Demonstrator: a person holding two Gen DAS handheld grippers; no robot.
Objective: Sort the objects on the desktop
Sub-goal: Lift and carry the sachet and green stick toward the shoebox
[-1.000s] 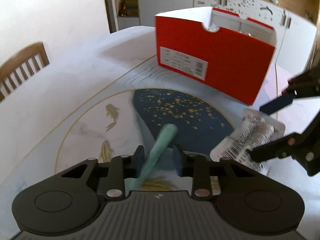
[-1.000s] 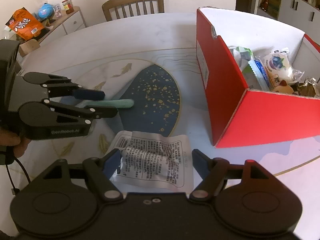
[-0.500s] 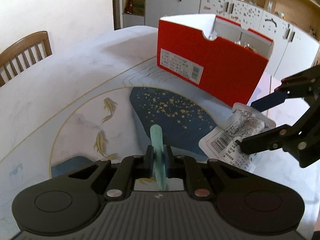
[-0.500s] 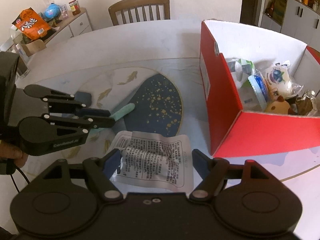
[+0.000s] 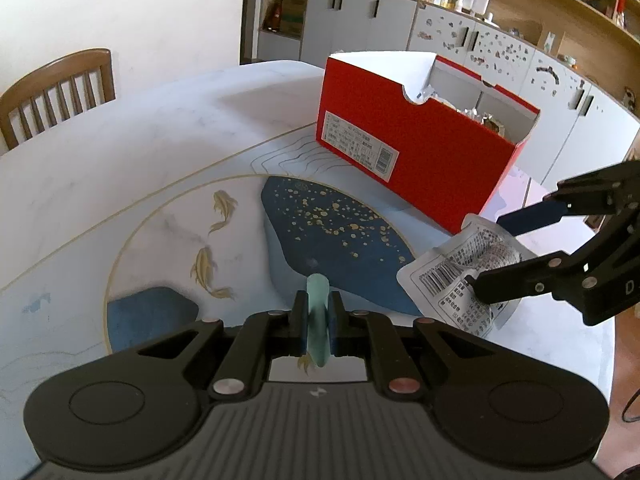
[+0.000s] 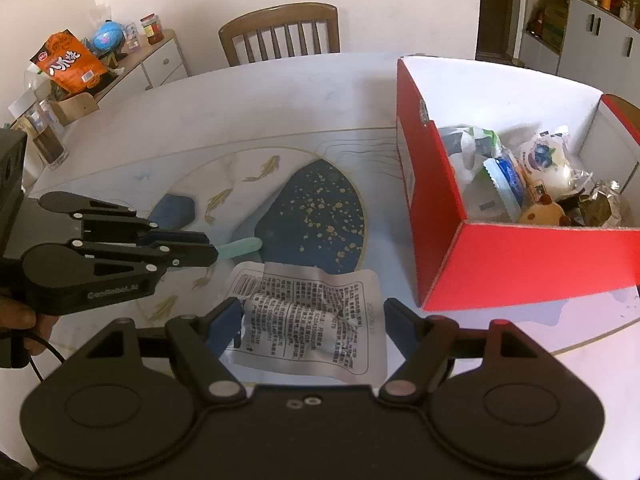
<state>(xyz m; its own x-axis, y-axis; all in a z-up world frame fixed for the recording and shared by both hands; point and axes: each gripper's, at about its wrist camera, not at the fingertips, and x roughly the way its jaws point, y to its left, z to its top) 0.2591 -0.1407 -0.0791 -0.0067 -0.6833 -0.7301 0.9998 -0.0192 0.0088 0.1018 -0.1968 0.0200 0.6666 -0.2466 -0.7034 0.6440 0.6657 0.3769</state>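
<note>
- The left gripper [image 5: 318, 320] sits at the bottom centre of its own view, jaws clenched on a pale green stick [image 5: 318, 316]; its rounded tip pokes out past the pads, over the dark blue speckled patch printed on the table [image 5: 120, 160]
- In the right wrist view that gripper [image 6: 208, 250] reaches in from the left edge, the green stick [image 6: 240, 247] jutting toward the middle of the frame, and part of a hand [image 6: 24, 320] shows at the lower left behind it
- The right gripper [image 6: 312, 328] is spread wide around a clear printed packet [image 6: 308, 316] lying flat on the table, lower centre; the left pad touches the packet's edge, but I cannot tell whether the right pad reaches it, so no clear grasp
- A red box [image 6: 520, 256] stands open at the right of the frame, just beside the packet, with wrapped snacks [image 6: 516, 176] piled inside
- A wooden chair [image 6: 280, 32] stands behind the table, top centre
</note>
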